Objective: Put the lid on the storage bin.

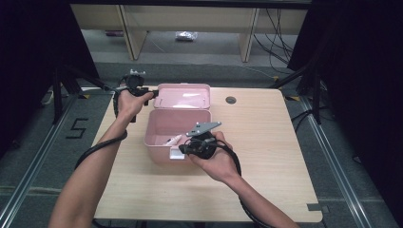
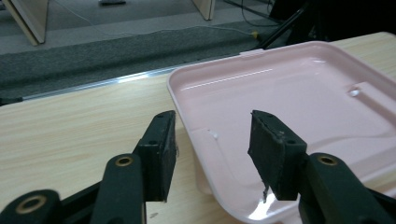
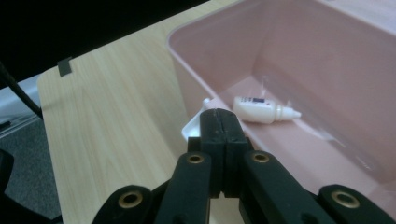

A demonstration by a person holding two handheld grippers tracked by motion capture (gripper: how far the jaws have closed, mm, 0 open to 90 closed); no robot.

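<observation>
Big wooden table (image 1: 266, 156) in front of me, and beside it on the grey floor a black "5" (image 1: 77, 128) is taped down, the one bit of writing I can read.

On the table sits my pink box (image 1: 157, 128), open, its lid (image 1: 184, 96) swung back flat behind it. From the left gripper view the lid's glossy inside faces up, empty and shining.

My left arm reaches out long and straight from the bottom of the high view to the lid's left edge. The left gripper (image 2: 212, 144) is released, jaws standing wide apart, one over bare wood and one over the lid's near corner, clasping nothing.

My right forearm comes in from the lower right, wrist bent inward, hand curled around the right gripper (image 3: 218, 123) at the box's front wall, the grey plate (image 1: 203, 127) on top tilted up. Its jaws are clenched flat together with nothing between them, tips poised over the box's near rim.

Just past those tips a white latch tab (image 3: 196, 123) juts out from the front of the box.

Inside, lying on the box floor, a small white dropper bottle (image 3: 264, 111) rests on its side, nozzle pointing away from the front wall. It carries a dark-printed label, too small for me to read.
</observation>
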